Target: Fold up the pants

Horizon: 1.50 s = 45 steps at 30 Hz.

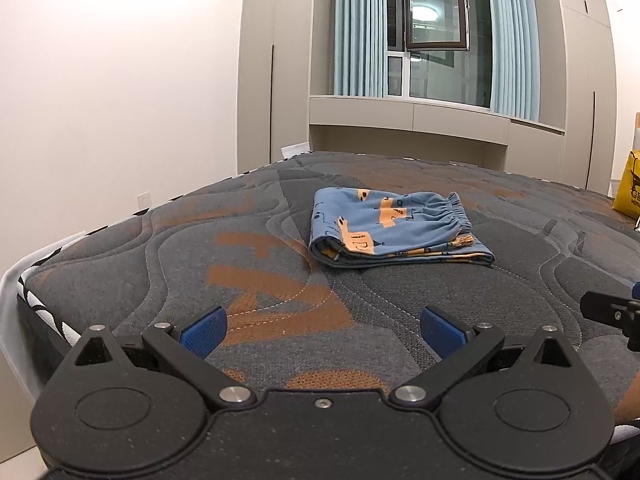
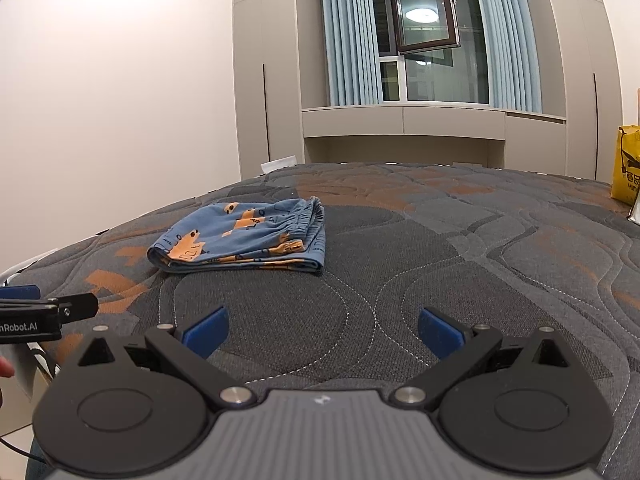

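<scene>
Judging by the pants (image 1: 390,230), a compact folded bundle on the mattress (image 1: 248,280), you were past folding. Your left tool (image 1: 323,330) and right tool (image 2: 323,330) hung back, fingers apart (both empty); only tidying remained.

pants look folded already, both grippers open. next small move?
Probably none on the cloth: pull both back. The pants lie in a compact folded stack on the mattress, and the left gripper and right gripper are open, empty, well short of them.
</scene>
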Each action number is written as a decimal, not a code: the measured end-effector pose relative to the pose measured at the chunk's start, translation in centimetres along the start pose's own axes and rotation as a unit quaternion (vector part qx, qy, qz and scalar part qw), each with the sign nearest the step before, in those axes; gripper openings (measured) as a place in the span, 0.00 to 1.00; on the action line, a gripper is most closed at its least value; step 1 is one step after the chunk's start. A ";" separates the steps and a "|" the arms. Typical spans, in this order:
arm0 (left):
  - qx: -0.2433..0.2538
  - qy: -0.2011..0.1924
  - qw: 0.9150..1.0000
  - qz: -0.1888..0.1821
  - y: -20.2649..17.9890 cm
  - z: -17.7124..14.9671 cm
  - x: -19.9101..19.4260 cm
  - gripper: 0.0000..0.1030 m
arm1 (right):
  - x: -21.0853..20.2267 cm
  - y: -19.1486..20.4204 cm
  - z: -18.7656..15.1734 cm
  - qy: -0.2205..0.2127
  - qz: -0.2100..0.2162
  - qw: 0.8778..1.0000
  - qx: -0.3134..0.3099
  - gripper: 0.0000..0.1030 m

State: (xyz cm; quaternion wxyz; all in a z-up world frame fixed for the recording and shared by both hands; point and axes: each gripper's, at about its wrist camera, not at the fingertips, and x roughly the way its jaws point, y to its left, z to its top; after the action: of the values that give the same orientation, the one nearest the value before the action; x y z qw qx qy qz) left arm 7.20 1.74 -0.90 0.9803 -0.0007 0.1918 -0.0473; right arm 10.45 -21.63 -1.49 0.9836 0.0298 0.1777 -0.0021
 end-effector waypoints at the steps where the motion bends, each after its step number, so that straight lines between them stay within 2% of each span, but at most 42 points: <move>1: 0.000 0.000 1.000 0.001 0.0 0.0 0.0 0.99 | 0.0 0.0 0.0 0.000 0.001 1.000 0.000 1.00; 45: -0.003 0.013 1.000 -0.006 -0.3 0.1 0.6 0.99 | 0.6 -0.3 -0.3 0.011 0.009 1.000 0.010 1.00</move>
State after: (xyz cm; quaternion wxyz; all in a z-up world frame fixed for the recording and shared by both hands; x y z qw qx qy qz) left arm 7.72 1.38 -1.03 0.9774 -0.0042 0.2045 -0.0530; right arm 10.88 -21.94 -1.96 0.9812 0.0409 0.1885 0.0051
